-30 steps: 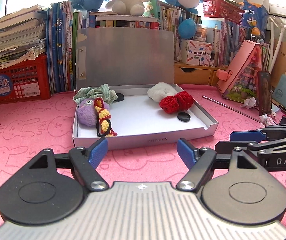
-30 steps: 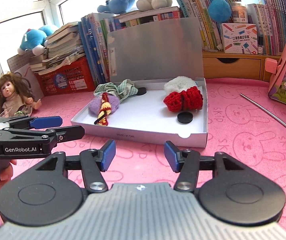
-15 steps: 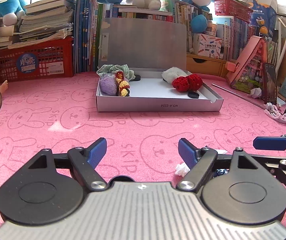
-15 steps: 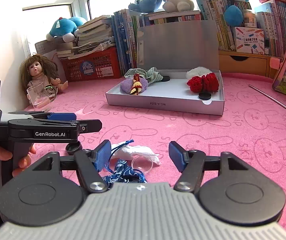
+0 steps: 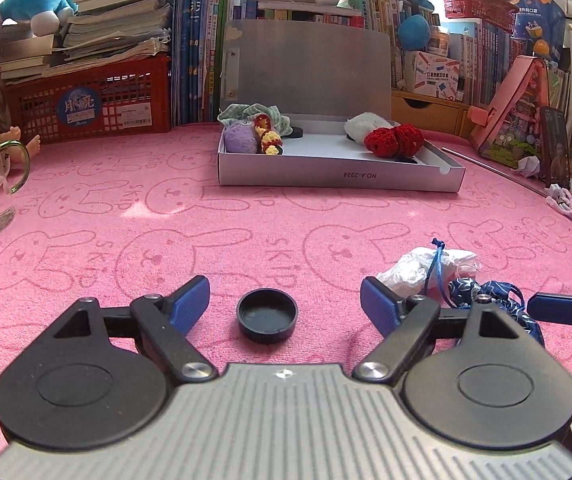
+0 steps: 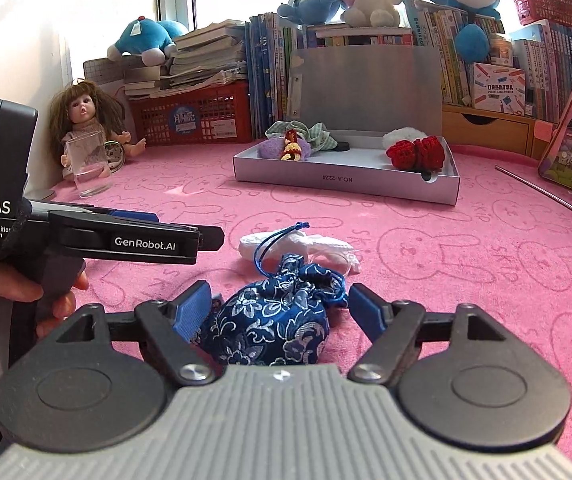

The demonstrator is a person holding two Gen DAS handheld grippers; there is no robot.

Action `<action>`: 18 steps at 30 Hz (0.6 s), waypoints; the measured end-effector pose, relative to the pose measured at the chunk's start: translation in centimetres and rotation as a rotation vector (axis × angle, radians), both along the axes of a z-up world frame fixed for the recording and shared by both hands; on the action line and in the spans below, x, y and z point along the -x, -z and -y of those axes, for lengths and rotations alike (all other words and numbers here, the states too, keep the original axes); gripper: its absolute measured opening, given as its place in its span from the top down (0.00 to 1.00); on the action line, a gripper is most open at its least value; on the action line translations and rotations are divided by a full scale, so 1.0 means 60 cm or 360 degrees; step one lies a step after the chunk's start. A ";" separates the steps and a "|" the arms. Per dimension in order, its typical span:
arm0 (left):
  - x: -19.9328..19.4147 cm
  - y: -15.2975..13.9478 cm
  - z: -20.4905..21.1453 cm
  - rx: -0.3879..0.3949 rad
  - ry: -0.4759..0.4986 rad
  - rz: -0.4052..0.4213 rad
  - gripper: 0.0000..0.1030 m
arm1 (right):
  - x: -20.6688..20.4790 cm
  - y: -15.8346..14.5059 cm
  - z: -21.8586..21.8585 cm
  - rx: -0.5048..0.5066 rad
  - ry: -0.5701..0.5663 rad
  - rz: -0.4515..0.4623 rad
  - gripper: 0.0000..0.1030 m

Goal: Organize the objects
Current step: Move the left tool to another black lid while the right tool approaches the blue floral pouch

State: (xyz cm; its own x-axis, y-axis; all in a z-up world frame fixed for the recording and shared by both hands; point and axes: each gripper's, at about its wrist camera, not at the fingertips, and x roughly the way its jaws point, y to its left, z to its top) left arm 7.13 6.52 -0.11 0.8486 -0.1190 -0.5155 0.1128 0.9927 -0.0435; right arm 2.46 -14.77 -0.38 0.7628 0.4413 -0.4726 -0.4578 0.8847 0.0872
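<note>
Nearest the right gripper [image 6: 280,306], a blue pouch [image 6: 274,320] is framed between jaws that have just been opening and are spread wide; the left pad may graze it, though no grip is made. At the left gripper [image 5: 285,302], a black cap [image 5: 267,315] is bracketed, untouched, by jaws likewise just widened. For a clean pick, each item should be centred before closing, and the pouch's cord [image 6: 274,242] at 12 o'clock kept clear of the white wad [image 6: 318,246] beyond. Farther off at 12 o'clock, the open box [image 6: 346,178] is seen, already holding knitted items.

Both claws [image 5: 285,306] [image 6: 280,306] low, jaws just widened
</note>
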 end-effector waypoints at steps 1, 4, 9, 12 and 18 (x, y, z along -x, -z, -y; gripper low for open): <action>0.000 0.002 -0.001 0.0001 -0.0003 -0.0004 0.17 | 0.001 0.002 -0.002 0.0002 -0.0003 -0.0004 0.18; -0.003 0.008 -0.003 0.0011 -0.0013 -0.0025 0.16 | 0.004 0.009 -0.008 0.0023 -0.0008 0.0004 0.18; -0.005 0.011 -0.002 0.0007 -0.0011 -0.0033 0.16 | 0.005 0.019 -0.016 0.0031 -0.0003 0.0009 0.17; -0.004 0.012 0.001 -0.0014 -0.0007 -0.0027 0.15 | 0.004 0.025 -0.017 0.0029 -0.0002 0.0006 0.16; -0.003 0.013 0.004 -0.0018 0.0002 -0.0029 0.12 | 0.007 0.027 -0.020 0.0028 -0.0040 0.0011 0.15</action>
